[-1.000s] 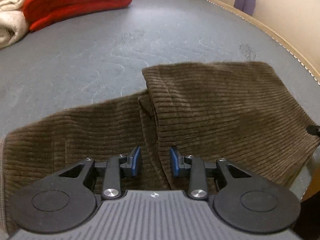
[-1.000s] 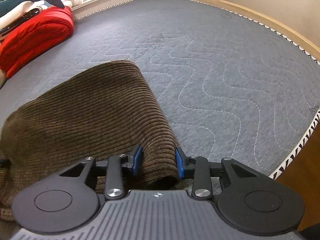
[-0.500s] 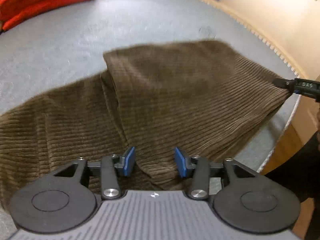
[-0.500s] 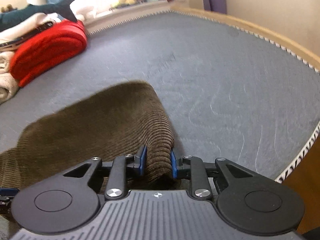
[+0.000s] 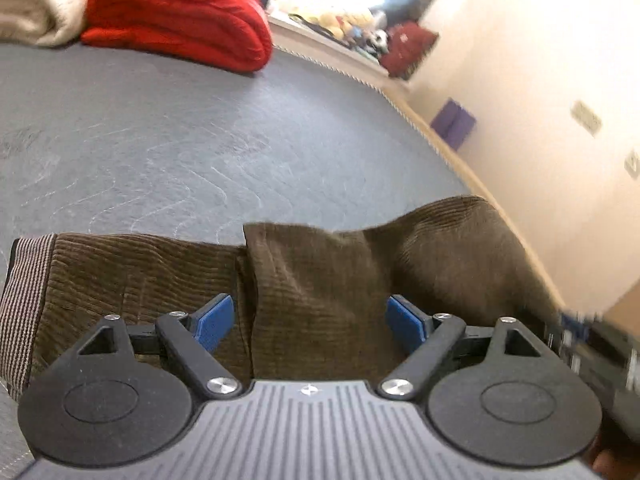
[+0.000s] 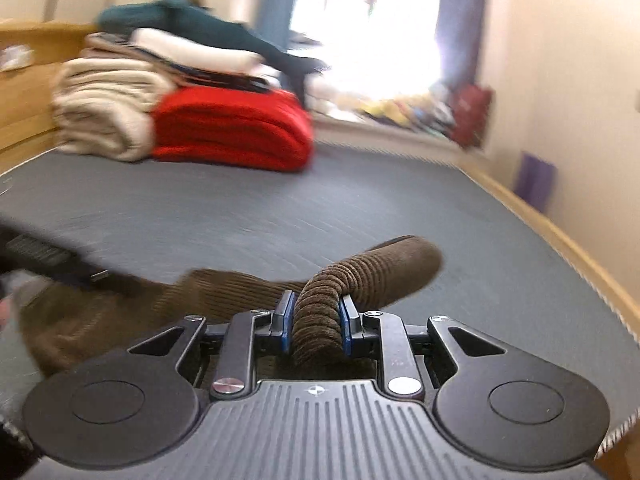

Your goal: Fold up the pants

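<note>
The right gripper pinches a bunched fold of the brown pants, which lie near the mattress's right edge. The left gripper, level, hovers spread wide above them.

The pants are ribbed brown corduroy, matt and rough. The mattress is quilted grey cloth. The left gripper is matt black plastic with shiny metal screws.
</note>
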A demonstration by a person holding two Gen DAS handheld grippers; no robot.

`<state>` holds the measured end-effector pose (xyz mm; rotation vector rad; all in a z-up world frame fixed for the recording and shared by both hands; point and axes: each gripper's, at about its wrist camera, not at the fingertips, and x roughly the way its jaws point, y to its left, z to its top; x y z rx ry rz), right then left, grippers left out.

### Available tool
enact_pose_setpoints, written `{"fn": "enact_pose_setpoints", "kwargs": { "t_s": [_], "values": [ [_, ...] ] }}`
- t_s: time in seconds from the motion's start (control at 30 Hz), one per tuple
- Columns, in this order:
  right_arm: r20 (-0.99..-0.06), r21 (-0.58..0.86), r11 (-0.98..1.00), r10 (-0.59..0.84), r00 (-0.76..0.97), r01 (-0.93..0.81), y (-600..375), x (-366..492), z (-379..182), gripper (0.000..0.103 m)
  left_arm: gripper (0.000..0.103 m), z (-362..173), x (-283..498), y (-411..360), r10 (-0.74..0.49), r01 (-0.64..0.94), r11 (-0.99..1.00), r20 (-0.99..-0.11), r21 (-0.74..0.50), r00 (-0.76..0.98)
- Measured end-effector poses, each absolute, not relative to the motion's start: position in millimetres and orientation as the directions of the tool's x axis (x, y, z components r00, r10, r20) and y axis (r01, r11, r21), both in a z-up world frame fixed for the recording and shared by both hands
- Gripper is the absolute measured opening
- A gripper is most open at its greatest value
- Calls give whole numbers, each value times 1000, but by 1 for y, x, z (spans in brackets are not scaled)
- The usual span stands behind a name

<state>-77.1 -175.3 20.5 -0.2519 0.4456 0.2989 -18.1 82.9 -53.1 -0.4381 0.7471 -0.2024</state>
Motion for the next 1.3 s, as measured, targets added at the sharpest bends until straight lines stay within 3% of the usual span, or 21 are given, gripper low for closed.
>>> {"fn": "enact_pose_setpoints", "kwargs": {
  "t_s": [0.2,0.43,0.63,0.67,0.73,0.77,0.8,0.87,0.97,1.1,1.17,1.23,1.27,1.3],
  "values": [
    [-447,-275,858,286,847,-435,-136,-104,20,24,88,-50,-15,112,-505,21,716,-496,-698,707],
    [-450,-400,757,329,830,-517,-106,-136,10,23,88,-37,-7,96,-631,145,629,-393,-764,669],
    [-463,-471,645,400,791,-602,-92,-153,4,24,88,-36,-2,73,-627,207,686,-422,-698,655],
    [-463,-467,633,419,781,-617,-91,-155,4,24,84,-36,-2,73,-607,196,708,-442,-679,660],
    [-456,-460,610,461,761,-645,-92,-159,5,24,67,-42,0,74,-557,156,759,-506,-632,658],
    [-456,-458,602,472,755,-654,-90,-161,4,24,34,-45,2,74,-532,140,786,-543,-602,650],
    [-466,-446,601,476,746,-663,-90,-159,4,24,20,-48,2,74,-499,124,817,-582,-564,642],
    [-505,-395,612,479,718,-685,-91,-148,4,25,19,-52,0,76,-452,110,855,-626,-506,636],
    [-513,-313,600,545,663,-736,-96,-145,14,31,18,-42,-8,86,-400,122,890,-620,-440,675],
    [-445,-231,522,694,566,-821,-115,-155,42,45,18,-25,-16,147,-304,-1,899,-624,-438,720],
    [-416,-229,507,721,554,-831,-126,-157,50,49,19,-21,-21,175,-221,-47,929,-651,-368,726],
    [-422,-199,523,718,554,-829,-136,-150,52,57,35,-28,-21,201,-137,-110,952,-717,-287,683],
    [-438,-181,542,702,561,-820,-140,-143,50,60,55,-35,-21,213,-96,-150,956,-751,-253,654],
    [-462,-164,573,674,576,-803,-142,-133,47,60,61,-41,-23,224,-38,-199,957,-771,-211,635]
  ]
}}
